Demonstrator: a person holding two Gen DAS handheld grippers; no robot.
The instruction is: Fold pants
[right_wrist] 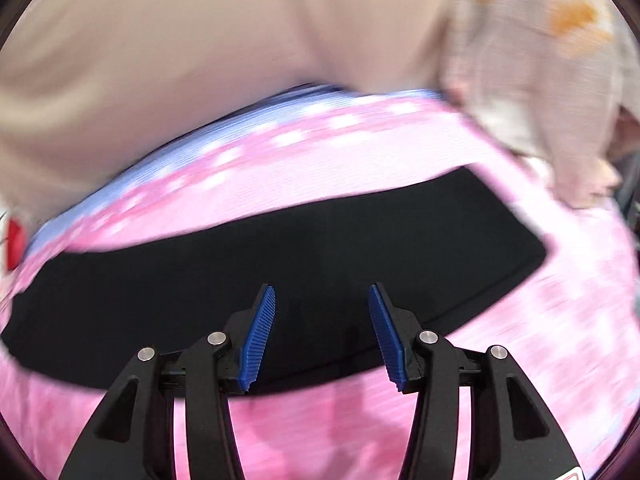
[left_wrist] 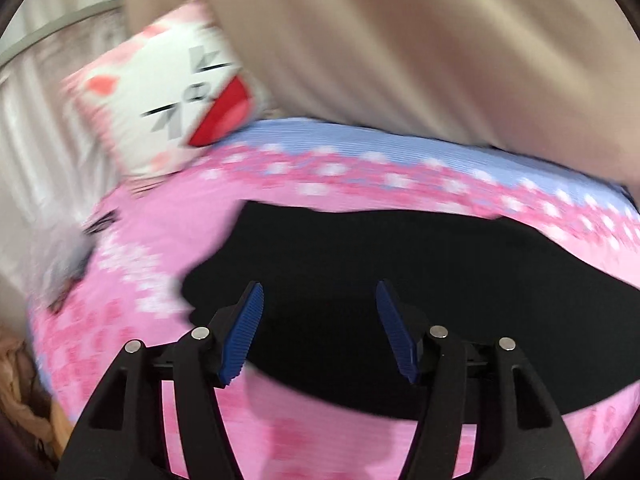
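Note:
The black pants (left_wrist: 400,280) lie flat on a pink flowered bed cover (left_wrist: 160,240). In the left wrist view my left gripper (left_wrist: 319,292) is open and empty, hovering over the pants' near edge close to their left end. In the right wrist view the pants (right_wrist: 300,248) stretch across as a long black band on the cover (right_wrist: 520,360). My right gripper (right_wrist: 322,294) is open and empty over their near edge. Both views are motion-blurred.
A white and pink cat-face pillow (left_wrist: 168,96) leans at the bed's far left. A beige wall or headboard (left_wrist: 400,40) rises behind the bed. A pale floral cloth (right_wrist: 540,80) lies at the far right. The cover has a blue band (left_wrist: 360,136) along its far side.

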